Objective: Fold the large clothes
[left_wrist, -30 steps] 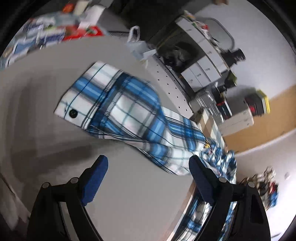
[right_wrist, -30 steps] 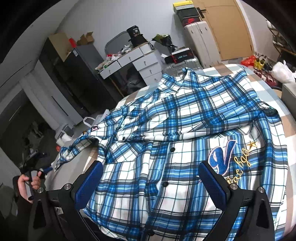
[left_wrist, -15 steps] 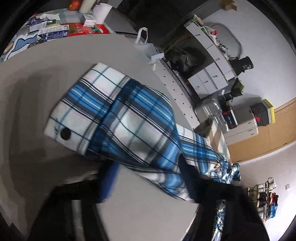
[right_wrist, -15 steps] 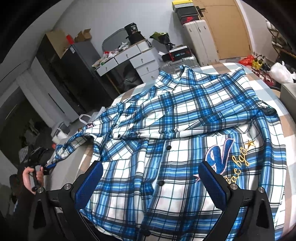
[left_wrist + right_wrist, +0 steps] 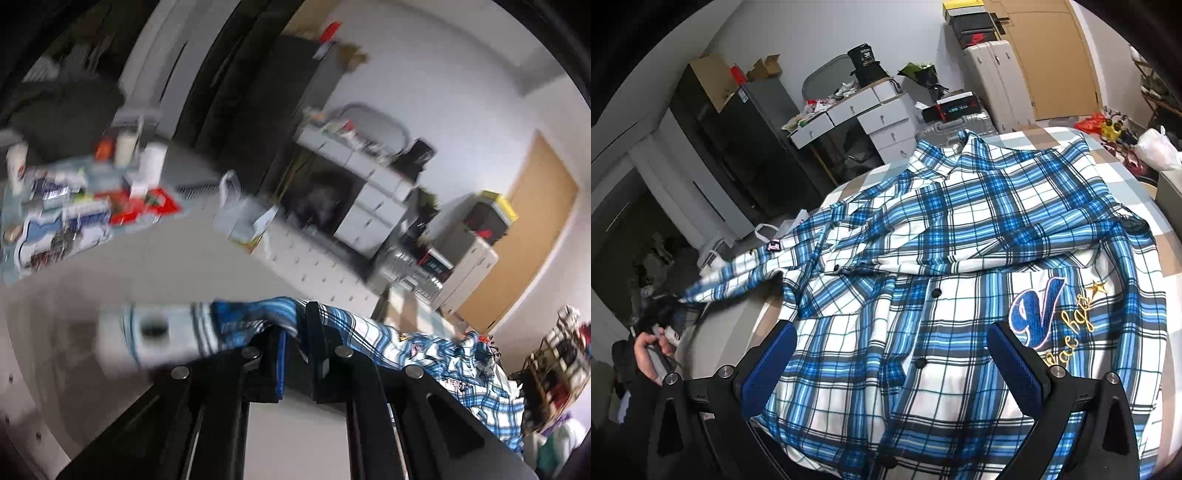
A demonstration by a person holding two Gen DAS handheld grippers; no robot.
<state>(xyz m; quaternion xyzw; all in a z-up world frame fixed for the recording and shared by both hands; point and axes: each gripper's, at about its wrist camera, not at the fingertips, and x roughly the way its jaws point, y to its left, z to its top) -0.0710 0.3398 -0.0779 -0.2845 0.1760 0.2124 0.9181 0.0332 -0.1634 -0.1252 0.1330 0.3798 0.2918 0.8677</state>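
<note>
Meanwhile, a blue-and-white plaid shirt (image 5: 960, 266) lies spread front-up across a checked counter (image 5: 1167, 243), buttons fastened, an embroidered blue emblem with gold script on its chest. One sleeve (image 5: 738, 284) stretches off to the left of the right wrist view, where a person's hand (image 5: 652, 350) holds the left gripper (image 5: 297, 345). That gripper's jaws have just been closing and now pinch the sleeve near its buttoned cuff (image 5: 151, 338), the plaid cloth bunched between the two pads and the cuff hanging out to one side; the left wrist view is blurred. The right gripper (image 5: 892, 360) hovers over the shirt's lower front with its blue-padded jaws spread wide and nothing between them. Behind the counter stand a cluttered white drawer unit (image 5: 871, 118), pale suitcases (image 5: 993, 81) and a wooden door (image 5: 1056, 55).
</note>
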